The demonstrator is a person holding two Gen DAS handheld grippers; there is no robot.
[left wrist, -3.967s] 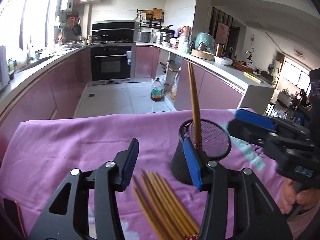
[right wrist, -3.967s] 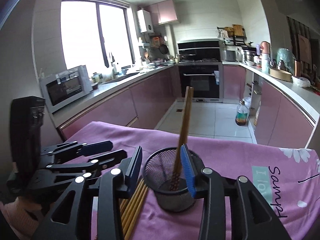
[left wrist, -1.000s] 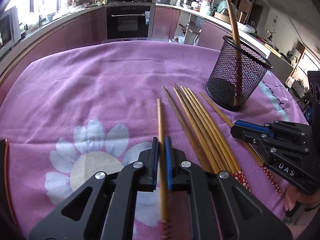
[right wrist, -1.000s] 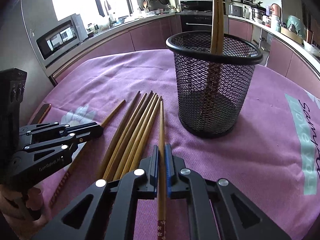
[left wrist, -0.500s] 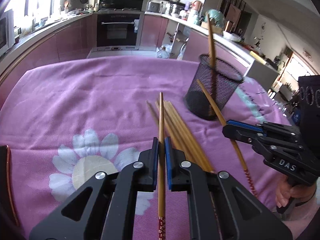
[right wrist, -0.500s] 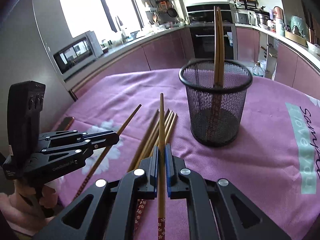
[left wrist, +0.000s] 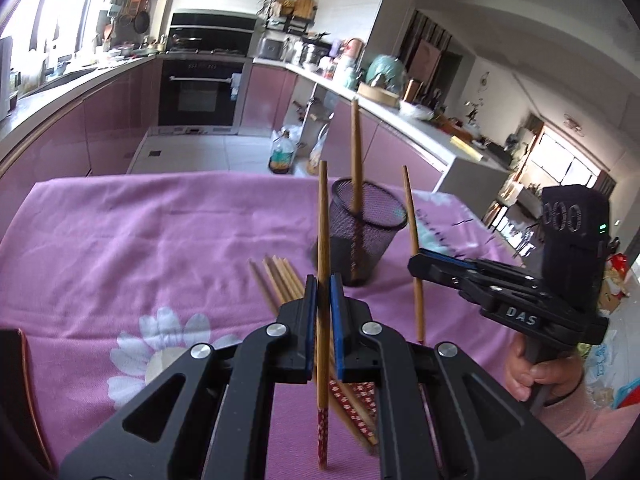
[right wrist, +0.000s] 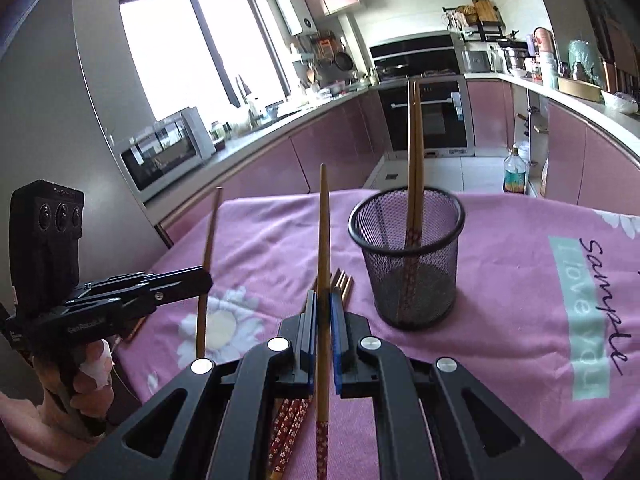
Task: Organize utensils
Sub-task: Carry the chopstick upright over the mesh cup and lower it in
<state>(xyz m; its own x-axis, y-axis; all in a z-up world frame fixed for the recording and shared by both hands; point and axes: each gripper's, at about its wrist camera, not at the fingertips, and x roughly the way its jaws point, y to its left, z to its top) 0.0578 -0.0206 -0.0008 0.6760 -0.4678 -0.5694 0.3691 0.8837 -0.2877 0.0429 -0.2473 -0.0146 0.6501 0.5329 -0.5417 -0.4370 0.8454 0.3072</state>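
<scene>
From the left wrist view, the left gripper (left wrist: pixel 323 292) is clamped on one wooden chopstick with a red flowered end (left wrist: pixel 322 240), held clear of the pink flowered tablecloth (left wrist: pixel 140 240) and pointing up and away. Just beyond its tip stands the black wire-mesh cup (left wrist: pixel 370 228), with chopsticks already upright inside it; how many cannot be counted here. To the right, the right gripper (left wrist: pixel 420 266) pinches a second chopstick (left wrist: pixel 412 240), with a hand (left wrist: pixel 540 376) on its handle. A small bundle of loose chopsticks (left wrist: pixel 280 276) lies on the cloth near the cup, partly covered by the gripper body, so its count is unclear. My reading: the sorting is partway done, with two sticks in transit and several left.

Over in the right wrist view, the right gripper (right wrist: pixel 324 304) is closed on its chopstick (right wrist: pixel 323 240), red end nearest the camera. The mesh cup (right wrist: pixel 408 268) sits to the right and farther off, holding what looks like two sticks. At the left, the left gripper (right wrist: pixel 202 278) grips its stick (right wrist: pixel 208 248). The loose chopsticks (right wrist: pixel 344 280) show only as tips and red ends beside the jaws.
</scene>
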